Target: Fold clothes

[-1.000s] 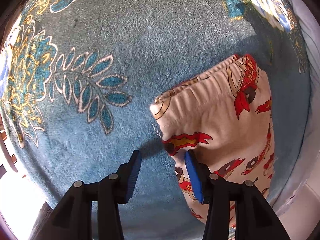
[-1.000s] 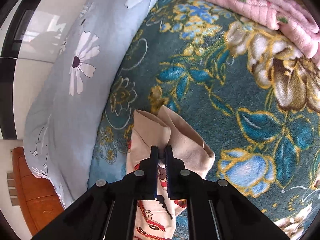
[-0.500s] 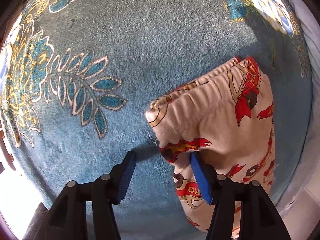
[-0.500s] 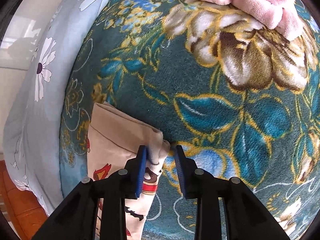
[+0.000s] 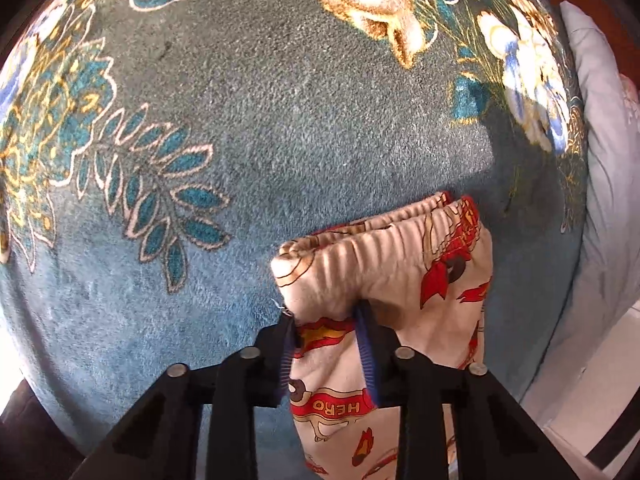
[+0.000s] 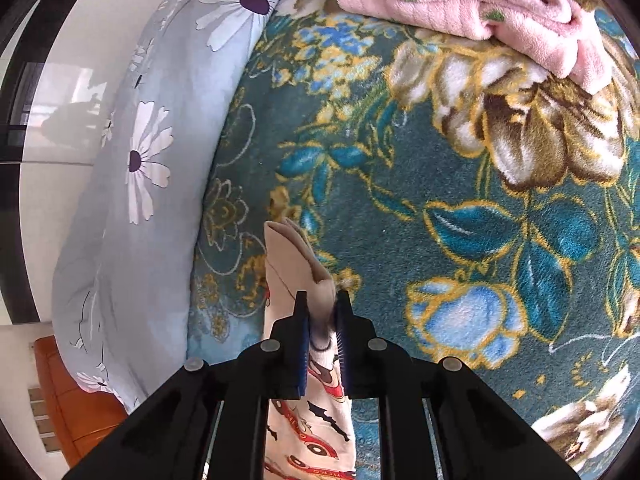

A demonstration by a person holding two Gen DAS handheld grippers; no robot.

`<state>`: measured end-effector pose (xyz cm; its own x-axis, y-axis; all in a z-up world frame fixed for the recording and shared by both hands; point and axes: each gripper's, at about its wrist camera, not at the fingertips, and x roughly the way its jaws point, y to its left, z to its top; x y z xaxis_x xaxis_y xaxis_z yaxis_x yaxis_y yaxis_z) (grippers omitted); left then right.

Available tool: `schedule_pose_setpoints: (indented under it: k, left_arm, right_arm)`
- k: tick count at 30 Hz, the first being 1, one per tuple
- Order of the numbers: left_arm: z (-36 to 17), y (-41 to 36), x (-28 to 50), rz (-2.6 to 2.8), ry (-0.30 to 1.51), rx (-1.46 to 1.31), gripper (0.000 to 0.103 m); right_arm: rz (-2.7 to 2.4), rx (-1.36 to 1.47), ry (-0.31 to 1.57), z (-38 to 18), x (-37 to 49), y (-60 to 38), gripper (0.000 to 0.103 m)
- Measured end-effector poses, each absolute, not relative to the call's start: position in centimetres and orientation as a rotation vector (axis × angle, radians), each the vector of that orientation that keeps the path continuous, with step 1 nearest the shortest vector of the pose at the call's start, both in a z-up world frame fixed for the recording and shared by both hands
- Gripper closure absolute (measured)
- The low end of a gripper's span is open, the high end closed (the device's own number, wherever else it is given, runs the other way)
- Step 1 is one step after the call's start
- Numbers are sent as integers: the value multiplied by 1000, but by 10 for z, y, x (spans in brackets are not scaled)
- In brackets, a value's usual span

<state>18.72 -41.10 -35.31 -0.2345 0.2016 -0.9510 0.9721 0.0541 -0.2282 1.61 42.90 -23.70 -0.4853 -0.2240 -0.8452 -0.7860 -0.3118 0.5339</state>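
The left gripper [image 5: 326,320] pinches the printed trousers [image 5: 400,280] below their waistband; the right gripper [image 6: 321,304] clamps a beige cuff, over the floral blanket [image 6: 460,184].

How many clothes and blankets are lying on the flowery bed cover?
2: cartoon-print pants pinched in both grippers, the left gripper and right gripper, and a folded pink blanket at the far edge. More may be hidden.
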Motion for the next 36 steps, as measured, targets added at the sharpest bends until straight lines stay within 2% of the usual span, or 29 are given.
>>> schedule_pose_setpoints:
  k: [2,10,14,17,19,23,29,32,36]
  left_arm:
    - [-347,-413,177,-1275,1515,1243,94]
    - [-262,-434,152,-1521,1461,1284,96]
    - [-236,-444,160,-1656,1342,1384,96]
    - [-261,-435,174,-1648,1271,1458,94]
    - [-290,-431,192,-1532,1245,1536,94]
    - [-323,-423,224,-1319,1320,1512,93]
    - [-311,-422,220,-1399,1318,1511,91]
    - [-308,-421,217,-1420,1309,1519,91]
    - [-310,-416,214,-1451,1267,1550,91]
  right_arm:
    - [1873,-1278,1521,-226,8,425,91]
    - [2006,-1234,1526,-166,31,414,92]
    - [1990,-1243,1476,-160,78,422,92]
    - [1875,-1350,1388,-191,113,420,92]
    - [1757,-1388,1395,-217,133,420,92]
    - [1724,-1404,1366,-227,142,415,92]
    - [2026,-1512,1126,-180,99,378,92]
    - [2216,-1599,955,-156,76,329,92]
    - [2407,-1766,764,-150,55,244,92]
